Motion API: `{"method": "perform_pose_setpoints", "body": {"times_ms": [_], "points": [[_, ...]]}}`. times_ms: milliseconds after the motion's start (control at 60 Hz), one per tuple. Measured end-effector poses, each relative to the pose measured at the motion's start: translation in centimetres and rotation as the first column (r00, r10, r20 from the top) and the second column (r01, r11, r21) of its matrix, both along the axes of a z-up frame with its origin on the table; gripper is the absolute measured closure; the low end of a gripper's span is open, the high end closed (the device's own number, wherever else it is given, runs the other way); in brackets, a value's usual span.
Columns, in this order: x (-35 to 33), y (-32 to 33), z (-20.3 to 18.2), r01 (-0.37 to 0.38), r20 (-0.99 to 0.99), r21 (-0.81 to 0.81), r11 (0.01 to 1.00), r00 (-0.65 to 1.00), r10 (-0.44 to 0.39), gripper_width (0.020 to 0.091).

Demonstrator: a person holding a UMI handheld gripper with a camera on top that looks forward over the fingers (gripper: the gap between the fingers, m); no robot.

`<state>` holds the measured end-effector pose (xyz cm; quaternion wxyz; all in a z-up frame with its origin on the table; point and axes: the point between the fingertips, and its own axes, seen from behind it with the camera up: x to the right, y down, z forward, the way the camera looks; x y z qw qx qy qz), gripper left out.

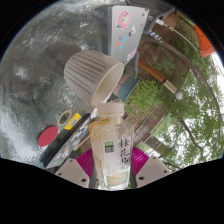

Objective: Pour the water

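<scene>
**Bottle held between the fingers, tipped toward a ribbed cup**

The clear plastic bottle (112, 150) carries a green label with pale characters, but they are too small to read with certainty. Behind the cup stands a white carton (127, 28) with a pink and blue print; its writing cannot be read either.

The gripper (112, 172) is closed around the lower part of the bottle, and both pink pads (146, 160) press on its sides, so the fingers are only as far apart as the bottle is wide. The bottle's base is cut off below the fingers. Its cap end reaches the beige ribbed cup (91, 76), which lies just ahead of the fingers, and the mouth of the bottle is hidden by the cup's rim. Whether water flows is hard to make out.

Left of the fingers a red round thing (45, 135) and a yellow and black item (68, 119) lie on the grey surface (35, 70); what they are is unclear. Green plants (150, 95) show to the right.
</scene>
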<state>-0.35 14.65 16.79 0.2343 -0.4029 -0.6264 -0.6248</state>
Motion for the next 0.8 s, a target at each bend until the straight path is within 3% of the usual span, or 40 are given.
{"method": "perform_pose_setpoints", "body": {"times_ms": [183, 300, 400, 483, 550, 633, 717, 733, 800], "points": [[0.2, 0.9, 0.7, -0.005, 0.118, -0.018, 1.000, 0.993, 0.007, 0.0635], [0.7, 1.4, 1.0, -0.007, 0.089, -0.003, 1.000, 0.996, 0.007, 0.0635], [1.1, 2.0, 1.9, -0.007, -0.061, 0.028, 1.000, 0.998, 0.009, 0.0632], [1.8, 2.4, 4.4, 0.030, -0.345, 0.104, 0.994, 0.939, 0.008, 0.0633], [3.5, 2.2, 6.2, 0.124, -0.657, 0.158, 0.980, 0.754, 0.011, 0.0634], [4.8, 1.2, 5.3, 0.237, -0.965, 0.113, 0.965, 0.256, 0.050, 0.0627], [7.4, 1.4, 3.8, 0.279, -0.964, 0.047, 0.959, -0.237, 0.117, 0.0628], [6.4, -0.7, 3.6, 0.332, -0.928, 0.090, 0.939, -0.314, 0.200, 0.0628], [7.9, 1.1, 1.1, 0.335, -0.874, 0.037, 0.942, -0.446, 0.193, 0.0630]]}}
